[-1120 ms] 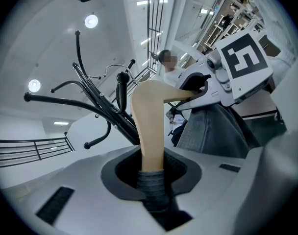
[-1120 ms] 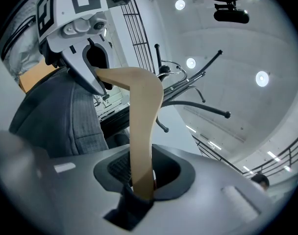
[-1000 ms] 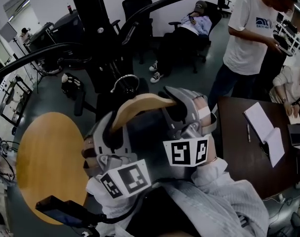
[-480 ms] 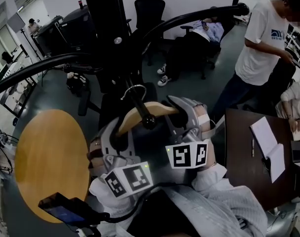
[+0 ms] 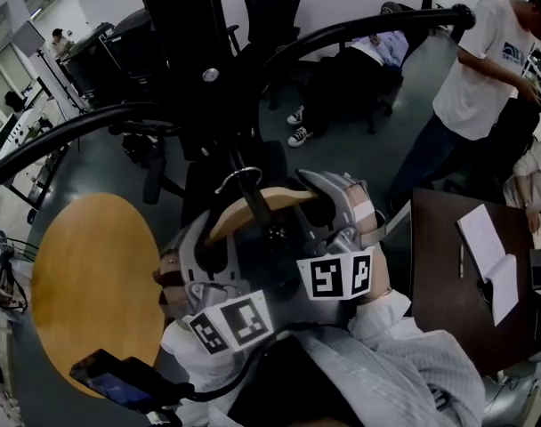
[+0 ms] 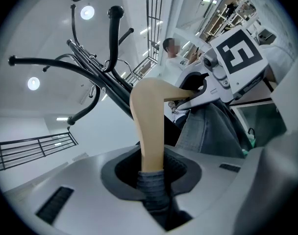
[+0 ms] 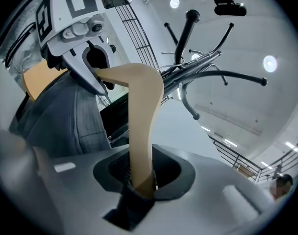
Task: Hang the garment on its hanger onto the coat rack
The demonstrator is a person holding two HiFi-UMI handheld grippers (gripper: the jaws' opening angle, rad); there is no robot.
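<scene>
We pinch the hanger [image 5: 253, 205] with left gripper [image 6: 151, 175] and right gripper [image 7: 139, 182] — hook [image 5: 238, 178] seemingly over the coat rack [image 5: 177, 52]; release remains.

This looks like a shared office or lab workroom. Black swivel chairs [image 5: 270, 7] stand on a grey floor [image 5: 342, 158], and one person [image 5: 377, 47] lounges in a chair. Another person [image 5: 484, 78] stands beside a dark table [image 5: 440, 283] with an open notebook [image 5: 484, 247]. Nearby are a round wooden table [image 5: 84, 283] and a black coat rack [image 5: 186, 60], under round ceiling lights [image 6: 87, 12].
</scene>
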